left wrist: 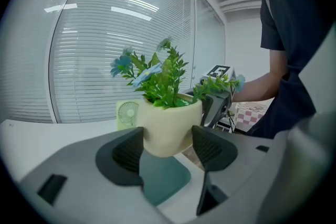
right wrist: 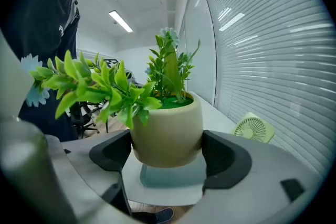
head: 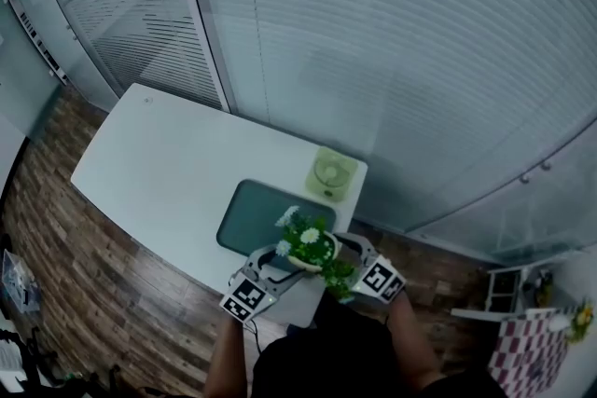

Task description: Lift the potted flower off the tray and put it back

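Frosted glass walls with blinds back a white table, where a dark green tray lies beside a small green fan. The cream pot of flowers hangs just above the tray's near end, clear of it. The left gripper and right gripper meet it from opposite sides, each with its jaws closed against the pot's flanks. Green sprigs spill over the rim.
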A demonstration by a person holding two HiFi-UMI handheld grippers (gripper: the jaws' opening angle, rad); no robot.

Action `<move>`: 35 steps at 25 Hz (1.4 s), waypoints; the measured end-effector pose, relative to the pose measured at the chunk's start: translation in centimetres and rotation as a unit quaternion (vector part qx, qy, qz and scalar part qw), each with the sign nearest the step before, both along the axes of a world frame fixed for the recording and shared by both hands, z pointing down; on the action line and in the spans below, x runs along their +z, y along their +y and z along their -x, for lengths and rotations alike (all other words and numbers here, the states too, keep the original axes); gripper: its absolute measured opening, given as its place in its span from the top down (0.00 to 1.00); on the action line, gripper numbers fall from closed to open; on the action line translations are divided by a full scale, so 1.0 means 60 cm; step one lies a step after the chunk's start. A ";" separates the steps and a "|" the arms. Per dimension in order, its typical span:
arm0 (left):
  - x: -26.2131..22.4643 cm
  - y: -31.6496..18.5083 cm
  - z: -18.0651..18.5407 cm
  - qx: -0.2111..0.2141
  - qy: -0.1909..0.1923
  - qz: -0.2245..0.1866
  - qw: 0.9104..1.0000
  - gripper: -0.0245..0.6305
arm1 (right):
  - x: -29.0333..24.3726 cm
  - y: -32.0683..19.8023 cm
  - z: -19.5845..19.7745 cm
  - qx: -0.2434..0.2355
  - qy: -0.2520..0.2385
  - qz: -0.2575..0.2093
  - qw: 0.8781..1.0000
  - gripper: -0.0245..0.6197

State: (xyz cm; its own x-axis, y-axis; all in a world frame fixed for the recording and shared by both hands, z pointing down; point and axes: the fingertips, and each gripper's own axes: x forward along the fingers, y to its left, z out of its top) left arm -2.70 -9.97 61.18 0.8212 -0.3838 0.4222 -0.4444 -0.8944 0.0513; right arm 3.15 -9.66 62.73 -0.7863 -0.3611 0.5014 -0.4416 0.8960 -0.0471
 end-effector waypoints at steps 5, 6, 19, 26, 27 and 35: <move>0.024 -0.026 0.000 -0.007 0.002 0.019 1.000 0.54 | 0.024 -0.025 -0.002 -0.010 0.007 0.015 1.000 0.36; 0.027 -0.031 0.000 -0.008 0.002 0.021 1.000 0.54 | 0.027 -0.030 -0.001 -0.011 0.003 0.013 1.000 0.36; 0.098 -0.068 -0.008 -0.019 -0.003 0.024 1.000 0.54 | 0.102 -0.067 -0.010 -0.015 0.011 0.026 0.999 0.36; 0.152 -0.080 -0.012 -0.015 -0.026 0.048 0.998 0.54 | 0.148 -0.078 -0.013 -0.013 0.021 0.038 0.999 0.36; 0.157 -0.083 -0.011 -0.017 -0.028 0.054 0.998 0.54 | 0.152 -0.082 -0.012 -0.014 0.020 0.038 0.999 0.36; 0.186 -0.110 -0.008 -0.037 -0.058 0.070 0.995 0.54 | 0.196 -0.114 -0.002 -0.015 -0.005 0.057 0.998 0.36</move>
State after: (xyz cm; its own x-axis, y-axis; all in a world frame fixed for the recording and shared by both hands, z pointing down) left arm -2.24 -16.60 72.36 0.7349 -0.3728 0.5665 -0.5193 -0.8466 0.1165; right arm 3.29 -16.48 74.52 -0.8012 -0.2781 0.5298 -0.4129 0.8978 -0.1532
